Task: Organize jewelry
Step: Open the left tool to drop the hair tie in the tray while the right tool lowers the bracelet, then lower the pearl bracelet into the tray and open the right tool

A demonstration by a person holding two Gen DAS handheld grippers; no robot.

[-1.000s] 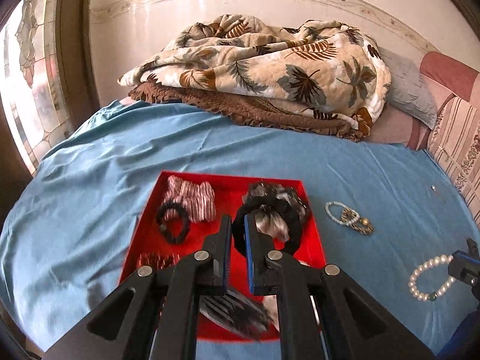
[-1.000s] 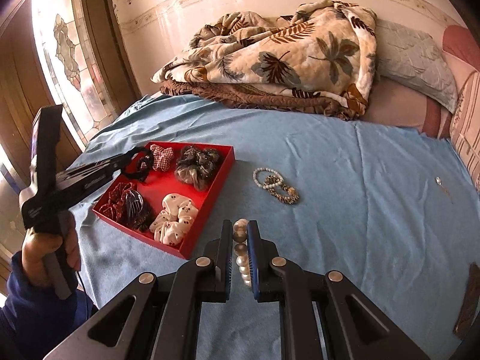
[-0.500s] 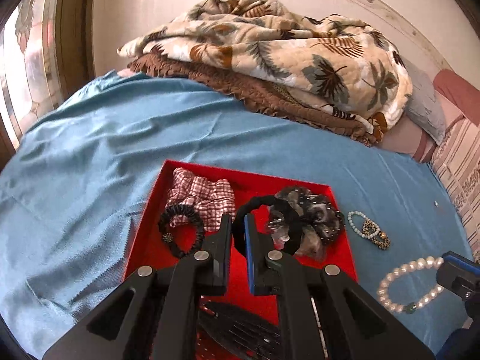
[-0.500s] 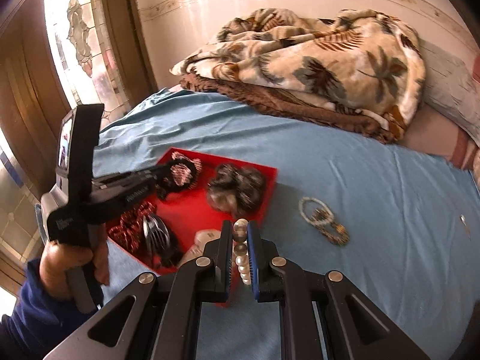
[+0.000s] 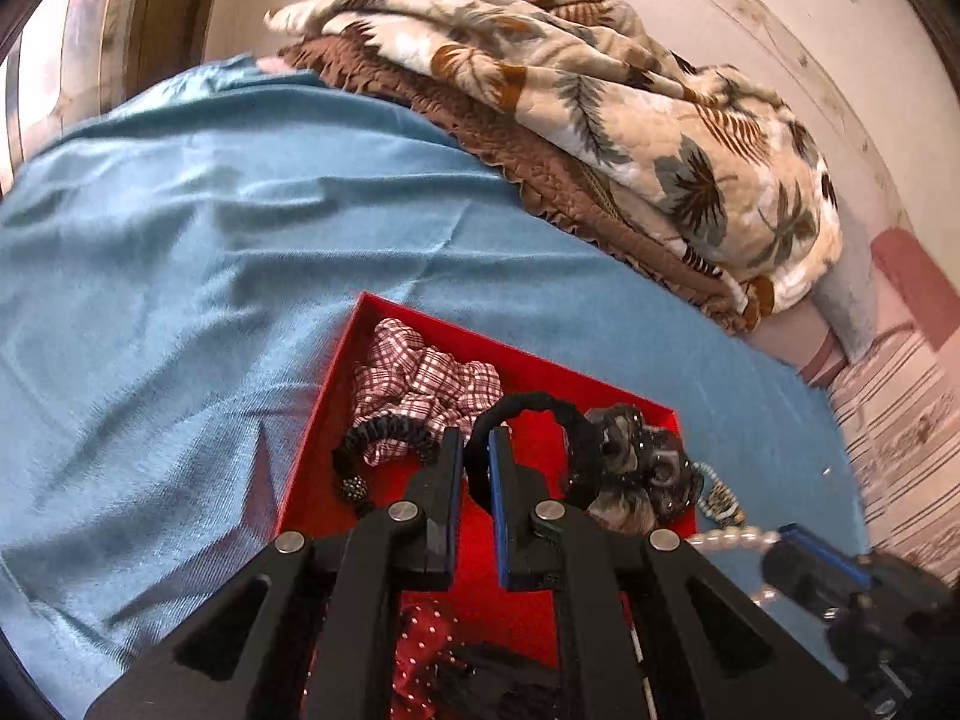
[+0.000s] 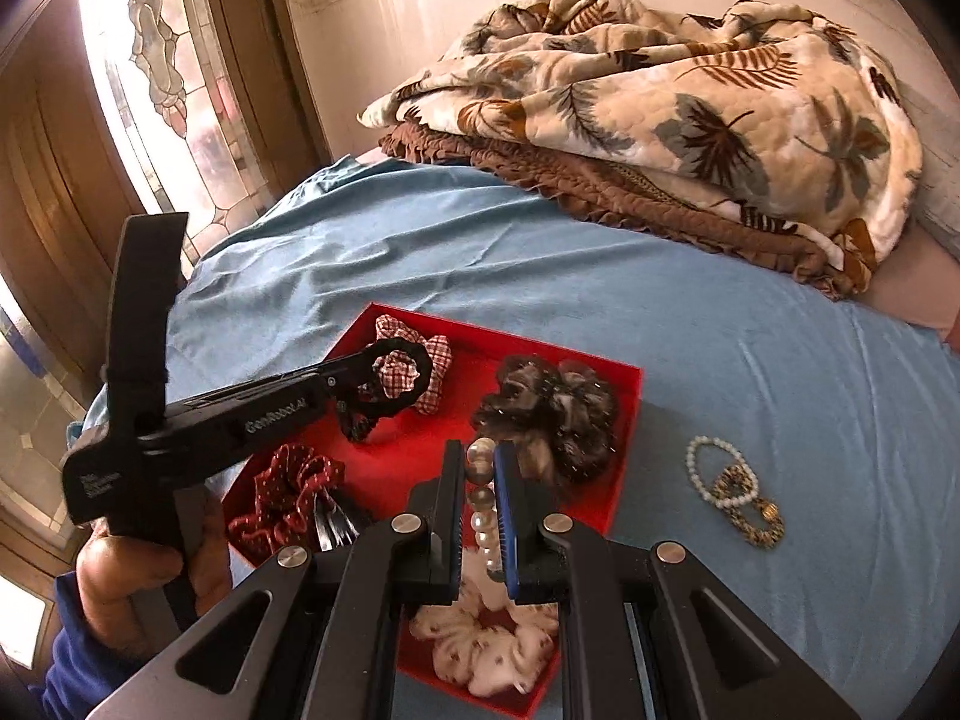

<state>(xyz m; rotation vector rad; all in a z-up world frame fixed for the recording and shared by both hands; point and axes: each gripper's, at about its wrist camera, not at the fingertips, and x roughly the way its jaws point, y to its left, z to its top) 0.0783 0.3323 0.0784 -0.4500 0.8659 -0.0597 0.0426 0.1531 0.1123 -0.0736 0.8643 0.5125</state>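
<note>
Right wrist: white pearl bracelet (image 6: 480, 504), glossy round beads.

Left wrist view: mounted behind the left claw (image 5: 476, 450), angled down, close above the red tray (image 5: 312, 420) on the bed (image 5: 180, 228), facing the folded blanket (image 5: 630, 120). Right wrist view: behind the right claw (image 6: 478, 468), similarly angled, apparently slightly further back. Both share tray, bed and blanket; each catches the other claw.
</note>
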